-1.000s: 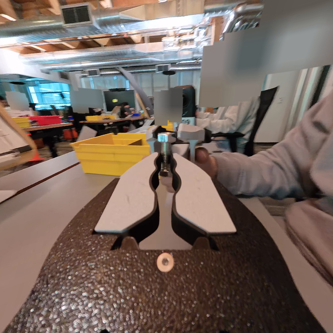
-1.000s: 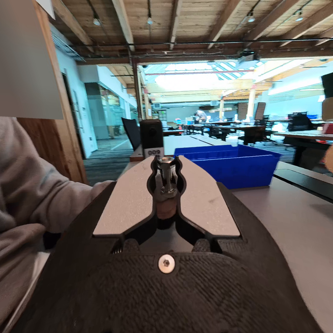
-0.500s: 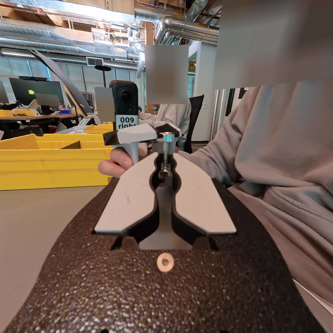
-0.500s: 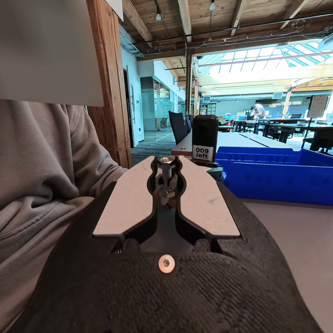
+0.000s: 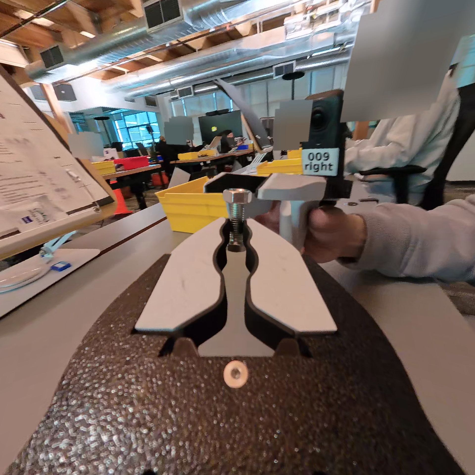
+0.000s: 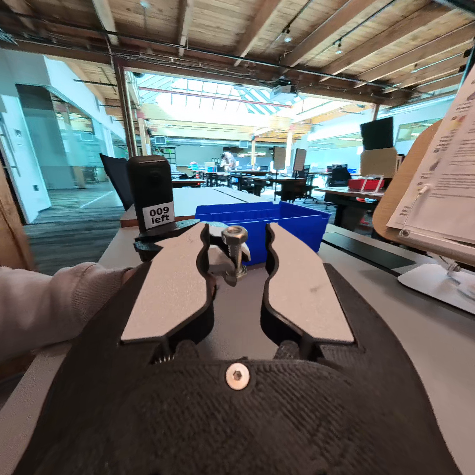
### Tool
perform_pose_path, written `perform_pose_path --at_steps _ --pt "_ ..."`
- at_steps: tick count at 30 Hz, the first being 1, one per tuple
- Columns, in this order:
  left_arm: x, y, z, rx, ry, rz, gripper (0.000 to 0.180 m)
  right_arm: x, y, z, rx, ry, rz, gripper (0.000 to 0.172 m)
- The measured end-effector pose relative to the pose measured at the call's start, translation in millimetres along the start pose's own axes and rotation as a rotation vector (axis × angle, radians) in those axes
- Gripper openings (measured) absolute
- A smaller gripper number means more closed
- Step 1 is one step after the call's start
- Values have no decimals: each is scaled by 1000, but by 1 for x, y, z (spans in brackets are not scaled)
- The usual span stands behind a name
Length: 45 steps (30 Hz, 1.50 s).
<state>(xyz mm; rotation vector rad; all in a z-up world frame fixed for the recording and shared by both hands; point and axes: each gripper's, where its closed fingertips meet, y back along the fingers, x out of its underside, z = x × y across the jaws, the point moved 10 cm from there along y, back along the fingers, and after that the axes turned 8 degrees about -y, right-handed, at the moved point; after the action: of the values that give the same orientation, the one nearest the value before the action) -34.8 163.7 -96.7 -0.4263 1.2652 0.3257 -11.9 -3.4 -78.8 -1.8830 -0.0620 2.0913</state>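
In the left wrist view, a silver hex bolt (image 5: 237,218) is gripped by the left tongs (image 5: 237,239): its threaded shank is pinched between the two narrow-set fingertips (image 5: 205,246), and the hex head stands clear above them, upright. Just behind the bolt head the right tongs (image 5: 259,187) are seen, carried in a hand (image 5: 331,234) in a light grey sleeve (image 5: 416,246), with a black camera (image 5: 325,128) bearing a white label mounted on top.

In the right wrist view, the right tongs (image 6: 235,246) are spread wide. The same bolt (image 6: 236,254) stands between the fingers (image 6: 177,277), with a hex nut (image 6: 234,235) on its upper end; clear gaps are seen on both sides, so neither pad presses on it. The bolt is seen held lower down by the left tongs (image 6: 231,272), with a black camera (image 6: 151,190) above them.

The grey tabletop (image 5: 64,321) lies beneath both. A yellow bin (image 5: 190,208) is set on it beyond the bolt in the left view, and a blue bin (image 6: 282,226) just behind the bolt in the right view. A document stand (image 5: 33,174) holding printed sheets stands to one side on a pale base (image 6: 437,285). Farther off, other tables, a red bin (image 5: 131,162), an orange cone (image 5: 120,203), office chairs and seated persons are visible under a timber ceiling with metal ducts.
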Motion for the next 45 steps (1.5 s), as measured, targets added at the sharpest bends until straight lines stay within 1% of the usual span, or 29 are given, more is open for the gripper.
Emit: perform_pose_path --at_steps 1,4,6,8,12,15,17,19,22,24,26,28,32,36,38,39,40,42,44,45 --pt "0 -1 0 -5 -7 14 8 0 -1 2 5 14 -7 38" --pt "1 -1 0 -21 -10 28 8 2 -2 2 58 53 11 23" --pt "1 0 1 -42 -10 32 8 3 -3 2 66 62 34 21" --pt "2 0 1 -43 -6 34 8 4 -3 2 77 67 39 22" --pt "2 1 1 -46 -7 33 8 4 -4 3 81 66 53 19" --pt "2 1 2 -33 1 29 8 2 -5 2 57 69 77 19" --pt "2 2 2 2 16 15 8 1 -4 -1 6 42 85 19" --pt "-1 3 1 93 26 -26 8 -3 0 -2 -113 18 97 19" --pt "-7 2 -6 318 56 -109 8 -10 8 0 -380 -51 103 19" --pt "-7 0 -10 449 131 -152 8 -10 10 4 -492 -93 103 19" --pt "-8 -2 -14 549 175 -185 8 -10 10 9 -581 -124 94 19" --pt "-9 -3 -17 620 200 -201 8 -10 9 13 -643 -133 93 19" --pt "-9 -4 -21 698 233 -207 8 -9 10 17 -702 -137 100 19" --pt "-10 -7 -26 792 283 -224 8 -9 8 22 -781 -178 104 19" --pt "-11 -7 -25 762 272 -233 8 -9 9 21 -767 -195 89 19" --pt "-10 -7 -23 710 253 -232 8 -9 10 19 -722 -197 72 19" --pt "-9 -6 -20 641 231 -225 8 -8 11 16 -649 -184 46 19" --pt "-8 -2 -12 466 165 -198 8 -7 12 8 -463 -125 9 29" --pt "-6 0 -6 256 83 -138 8 -7 11 3 -354 -78 43 33" --pt "-5 1 -4 174 51 -95 8 -7 9 0 -268 -69 37 37"
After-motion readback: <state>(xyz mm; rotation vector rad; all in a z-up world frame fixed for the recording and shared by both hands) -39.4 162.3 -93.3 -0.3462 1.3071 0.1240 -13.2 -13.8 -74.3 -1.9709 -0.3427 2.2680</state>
